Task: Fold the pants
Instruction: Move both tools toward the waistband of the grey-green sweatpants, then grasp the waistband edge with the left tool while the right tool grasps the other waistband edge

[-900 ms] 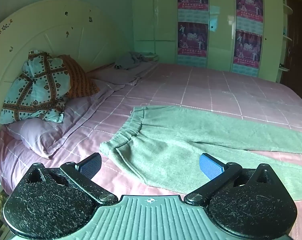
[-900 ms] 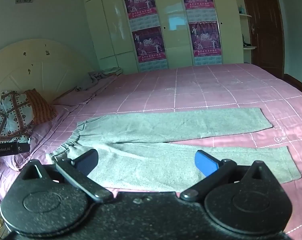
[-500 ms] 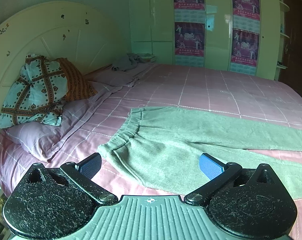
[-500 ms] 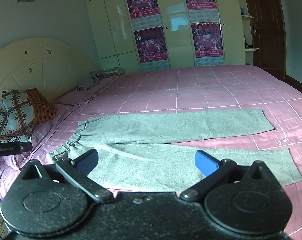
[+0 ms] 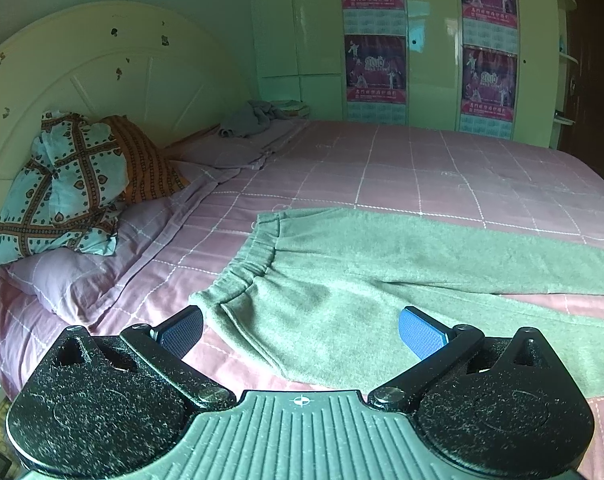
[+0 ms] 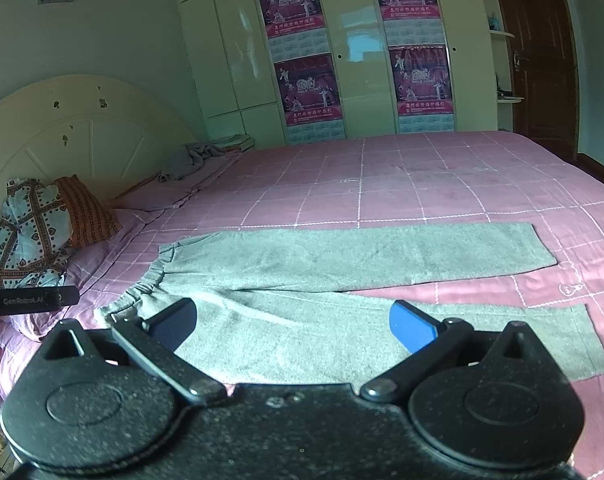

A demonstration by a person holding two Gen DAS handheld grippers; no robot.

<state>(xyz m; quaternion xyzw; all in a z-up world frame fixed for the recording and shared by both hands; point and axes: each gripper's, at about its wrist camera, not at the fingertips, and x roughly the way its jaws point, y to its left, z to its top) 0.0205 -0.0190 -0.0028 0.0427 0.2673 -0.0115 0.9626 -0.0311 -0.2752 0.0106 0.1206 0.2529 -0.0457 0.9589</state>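
Observation:
Grey-green pants lie flat on the pink checked bed, waistband to the left, both legs spread to the right. They also show in the right wrist view, where both leg ends are visible. My left gripper is open and empty, above the bed's near edge by the waistband corner. My right gripper is open and empty, above the near leg's upper part. Neither touches the cloth.
Patterned pillows lean on the cream headboard at left. A grey bundle of clothes lies at the far corner. A wardrobe with posters stands behind the bed. The left gripper's body shows at the right view's left edge.
Both grippers have drifted slightly, so the pants sit a little lower and nearer in both views. Both stay open and the pants have not moved.

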